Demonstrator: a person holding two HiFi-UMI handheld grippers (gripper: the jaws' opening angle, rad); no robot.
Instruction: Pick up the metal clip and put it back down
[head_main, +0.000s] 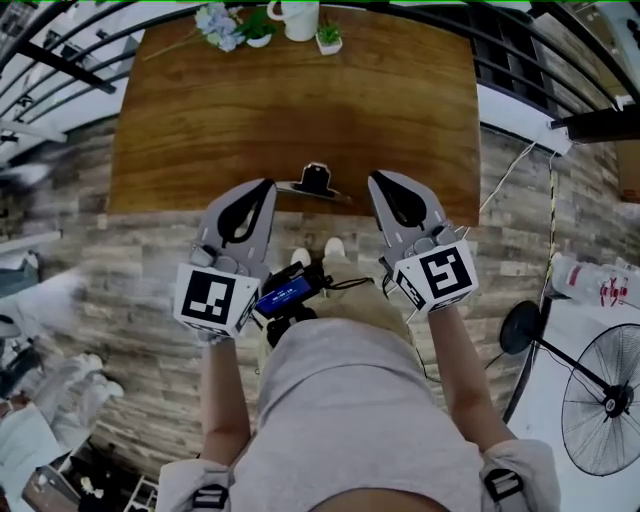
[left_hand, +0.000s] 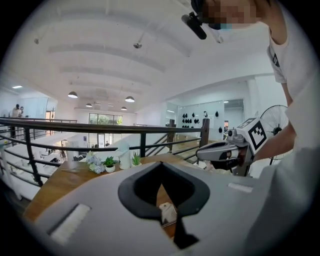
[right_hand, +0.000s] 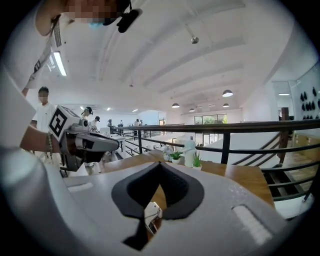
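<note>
Left gripper (head_main: 262, 192): its jaws are pressing together with nothing in them; it is hanging in the air just in front of the table's near edge, left of the clip
Table (head_main: 180, 130): it is a brown wood top, bare in the middle
Clip (head_main: 316, 180): it is sitting on the table right at the near edge, between the two grippers and touching neither one
How the clip is going to feel: I am guessing it is small, light and hard, being metal; it is looking smooth, so it may be slipping out of a weak squeeze; it is not looking easy to break
Where to hold it: a dark part is standing up from a flat base; I am thinking the jaws should be closing on the two sides of that raised part, since the base is lying too low to catch
Right gripper (head_main: 380, 186): its jaws are also pressing together and holding nothing; it is hanging just right of the clip
Flowers (head_main: 218, 25): they are lying at the far edge, in no pot that I can see
Left pot (head_main: 259, 40): it is holding a green plant
Cup (head_main: 297, 20): it is standing between the pots; I cannot tell what is inside
Right pot (head_main: 329, 46): it is holding a small green plant
</note>
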